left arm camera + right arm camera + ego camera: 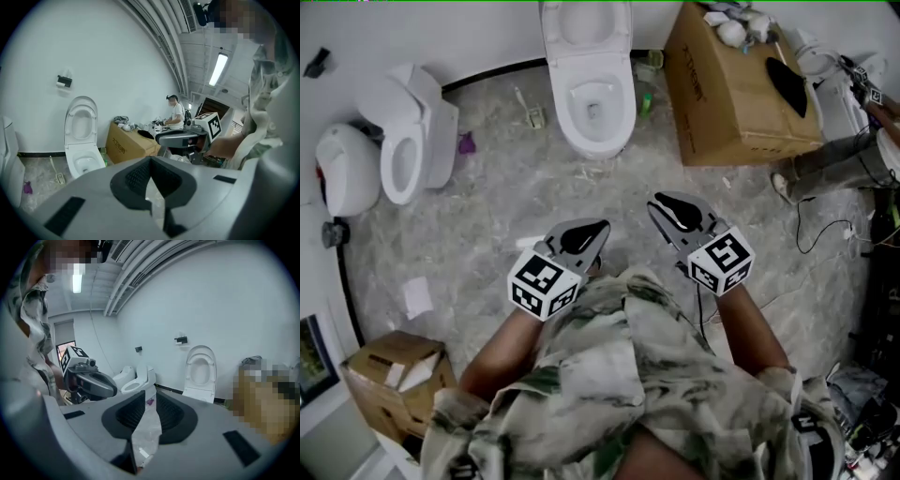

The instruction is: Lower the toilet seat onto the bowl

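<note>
The white toilet stands against the far wall with its seat raised upright; the seat also shows in the left gripper view and the right gripper view. Both grippers hover close to my body, well short of the bowl and touching nothing. My left gripper has its tips together, with nothing held. My right gripper stands open, and only bare floor shows through the gap between its pads.
A second toilet sits at the left wall. A large cardboard box stands right of the target toilet, with a green bottle between them. A smaller box is at lower left. Another person's legs and cables are at right.
</note>
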The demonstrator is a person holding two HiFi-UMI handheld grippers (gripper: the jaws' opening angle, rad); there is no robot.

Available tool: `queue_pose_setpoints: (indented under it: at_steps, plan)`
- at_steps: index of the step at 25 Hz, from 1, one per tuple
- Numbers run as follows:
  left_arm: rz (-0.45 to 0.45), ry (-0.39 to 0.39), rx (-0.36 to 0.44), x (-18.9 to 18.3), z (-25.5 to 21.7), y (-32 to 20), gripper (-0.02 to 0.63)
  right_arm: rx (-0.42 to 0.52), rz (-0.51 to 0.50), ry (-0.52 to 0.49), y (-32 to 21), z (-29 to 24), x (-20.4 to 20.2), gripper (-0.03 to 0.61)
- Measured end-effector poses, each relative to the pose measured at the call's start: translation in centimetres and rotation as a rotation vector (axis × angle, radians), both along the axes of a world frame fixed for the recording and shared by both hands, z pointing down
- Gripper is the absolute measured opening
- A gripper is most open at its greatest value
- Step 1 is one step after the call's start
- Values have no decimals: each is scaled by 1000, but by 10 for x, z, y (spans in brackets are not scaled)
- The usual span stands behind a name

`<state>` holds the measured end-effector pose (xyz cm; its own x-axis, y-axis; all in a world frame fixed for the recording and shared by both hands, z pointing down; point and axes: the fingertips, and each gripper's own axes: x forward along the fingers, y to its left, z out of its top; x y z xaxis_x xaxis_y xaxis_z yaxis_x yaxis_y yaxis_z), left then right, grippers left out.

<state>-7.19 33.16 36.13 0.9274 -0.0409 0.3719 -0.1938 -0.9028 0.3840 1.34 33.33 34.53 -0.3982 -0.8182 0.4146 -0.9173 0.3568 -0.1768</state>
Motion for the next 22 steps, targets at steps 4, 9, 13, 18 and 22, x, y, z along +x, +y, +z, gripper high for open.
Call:
queue_pose_setpoints:
  at_steps: [4, 9, 13, 18, 22]
  plan:
    - [-5, 13, 10, -15, -1, -50, 21, 3, -8, 24, -57, 2, -5, 87]
    - [-43, 12, 4, -36, 1, -103, 21, -1, -26, 34, -120, 1, -14, 101]
    - [-102, 23, -9, -39, 1, -138, 21, 1, -64, 64, -166, 0, -7, 110]
    - [-188, 22, -9, -39, -2, -185, 21, 1, -94, 97, -229, 6, 19, 125]
    - [-271, -3, 11, -29, -1, -233, 21, -3, -127, 103, -289, 14, 52, 126]
